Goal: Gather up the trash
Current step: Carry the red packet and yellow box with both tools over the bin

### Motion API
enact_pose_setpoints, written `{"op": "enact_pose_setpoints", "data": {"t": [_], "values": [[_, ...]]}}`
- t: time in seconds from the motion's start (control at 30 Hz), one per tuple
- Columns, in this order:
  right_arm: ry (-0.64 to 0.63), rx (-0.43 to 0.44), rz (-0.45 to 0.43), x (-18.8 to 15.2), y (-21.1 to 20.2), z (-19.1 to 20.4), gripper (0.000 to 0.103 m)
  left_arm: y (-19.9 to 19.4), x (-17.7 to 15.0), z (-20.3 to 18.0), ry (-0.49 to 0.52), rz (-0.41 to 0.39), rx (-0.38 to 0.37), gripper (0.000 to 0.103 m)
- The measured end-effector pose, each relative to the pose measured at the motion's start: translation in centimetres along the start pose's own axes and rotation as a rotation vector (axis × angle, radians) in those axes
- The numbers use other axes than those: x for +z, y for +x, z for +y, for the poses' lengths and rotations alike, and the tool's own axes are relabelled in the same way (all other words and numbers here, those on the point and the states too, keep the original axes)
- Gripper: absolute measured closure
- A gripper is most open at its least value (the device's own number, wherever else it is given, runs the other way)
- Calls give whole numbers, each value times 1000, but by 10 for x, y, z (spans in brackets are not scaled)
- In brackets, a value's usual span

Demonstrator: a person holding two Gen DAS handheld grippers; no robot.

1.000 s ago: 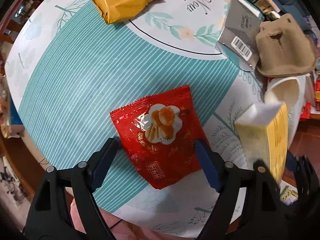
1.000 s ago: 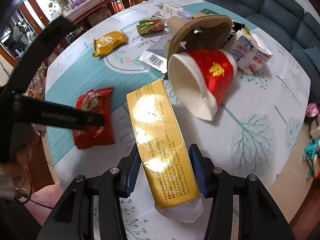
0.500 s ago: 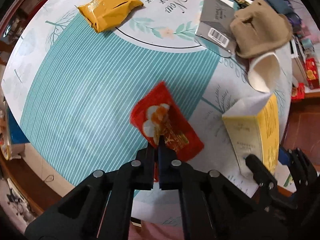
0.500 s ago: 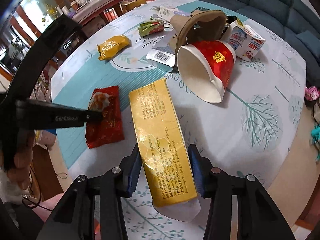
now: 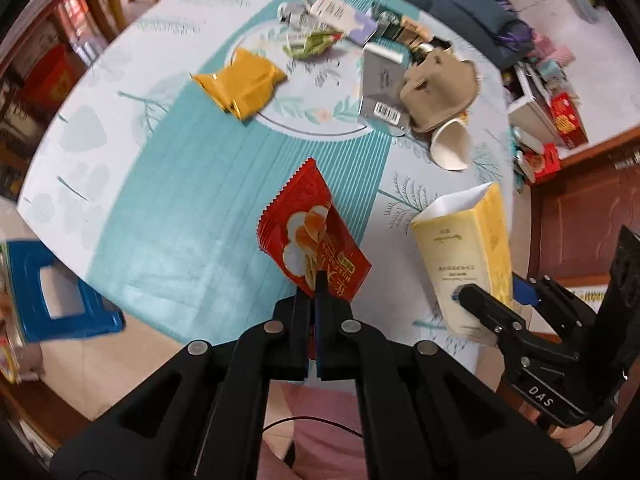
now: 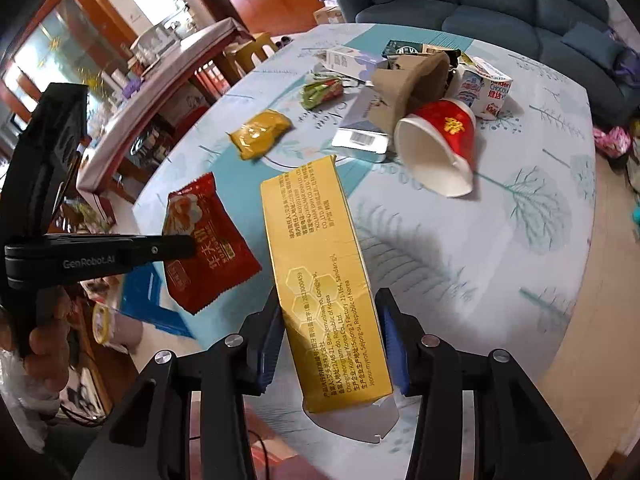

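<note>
My left gripper [image 5: 318, 286] is shut on the lower edge of a red snack packet [image 5: 310, 236], which hangs lifted above the round table [image 5: 168, 184]. From the right wrist view the same red packet [image 6: 208, 240] hangs in the left gripper [image 6: 188, 246], held by a hand at the left. My right gripper [image 6: 328, 340] is shut on a long yellow carton [image 6: 320, 264], its blue pads pressing both sides, and the carton is raised off the table [image 6: 500, 240]. That yellow carton [image 5: 468, 248] and the right gripper [image 5: 492, 300] also show in the left wrist view.
On the table lie a yellow pouch [image 5: 240, 82], a green wrapper [image 5: 310, 42], a silver barcoded packet [image 5: 380, 88], a brown pulp tray [image 5: 440, 84], a tipped red paper cup [image 6: 444, 144], a milk carton [image 6: 486, 88]. A blue stool [image 5: 56, 296] stands below the left edge.
The left gripper closed on the red packet and lifted it off the table. The right gripper raised the yellow carton. Both cameras now sit higher, showing more of the table.
</note>
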State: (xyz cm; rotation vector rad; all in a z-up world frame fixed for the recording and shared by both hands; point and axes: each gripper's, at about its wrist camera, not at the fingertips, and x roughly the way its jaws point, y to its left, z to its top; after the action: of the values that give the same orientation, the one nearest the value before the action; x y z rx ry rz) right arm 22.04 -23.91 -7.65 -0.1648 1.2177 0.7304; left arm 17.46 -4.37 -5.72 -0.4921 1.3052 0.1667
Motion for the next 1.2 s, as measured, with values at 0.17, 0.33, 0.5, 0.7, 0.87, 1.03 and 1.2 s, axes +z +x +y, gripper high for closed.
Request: {"op": "enact_pose_setpoints", "data": {"t": [0.17, 0.33, 0.5, 0.7, 0.87, 1.03, 1.2], "values": [[82, -37, -48, -24, -11, 44, 58, -38, -23, 40, 143, -47, -29, 103], [221, -69, -99, -58, -17, 96, 58, -68, -43, 70, 289, -83, -55, 103], [334, -107, -127, -98, -10, 146, 59, -87, -71, 100, 398, -105, -78, 103], [453, -136, -78, -157, 10, 193, 58, -80, -118, 131, 483, -28, -114, 103], [481, -154, -15, -194, 25, 211, 58, -58, -152, 145, 510, 31, -116, 103], [560, -146, 62, -231, 58, 199, 58, -17, -180, 154, 498, 107, -91, 103], [647, -162, 153, -276, 121, 175, 58, 42, -205, 160, 493, 137, -46, 103]]}}
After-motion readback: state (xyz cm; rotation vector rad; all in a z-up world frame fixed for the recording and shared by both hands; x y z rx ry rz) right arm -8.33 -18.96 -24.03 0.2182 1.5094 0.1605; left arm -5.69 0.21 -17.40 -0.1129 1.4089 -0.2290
